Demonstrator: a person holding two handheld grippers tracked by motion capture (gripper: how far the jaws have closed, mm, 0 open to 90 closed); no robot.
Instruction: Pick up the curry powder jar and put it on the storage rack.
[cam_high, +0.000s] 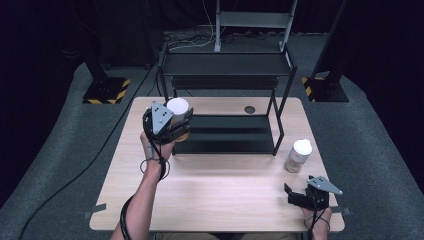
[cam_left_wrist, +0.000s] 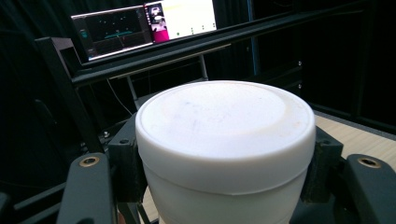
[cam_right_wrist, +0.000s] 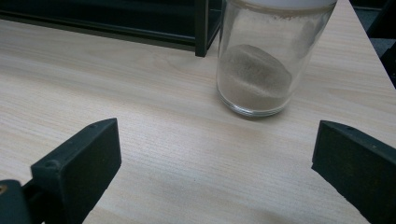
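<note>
The table (cam_high: 210, 200) spreads under me, with a black rack (cam_high: 225, 100) standing at its far half. My left forearm reaches up the table's left side, lifting my left gripper (cam_high: 172, 122) at the rack's left front corner, its jaws clamped on a white-lidded jar (cam_high: 178, 112) held clear of the wood. My right gripper (cam_high: 295, 196) lies low at the near right edge, jaws spread wide with nothing between them, pointing left. A second jar (cam_high: 298, 156) stands upright just beyond it, near the rack's right front leg. My left gripper view adds the lid (cam_left_wrist: 224, 121) close up and a lit monitor (cam_left_wrist: 144, 23) behind the rack's top rail. My right gripper view shows brownish powder (cam_right_wrist: 254, 74) inside the glass.
</note>
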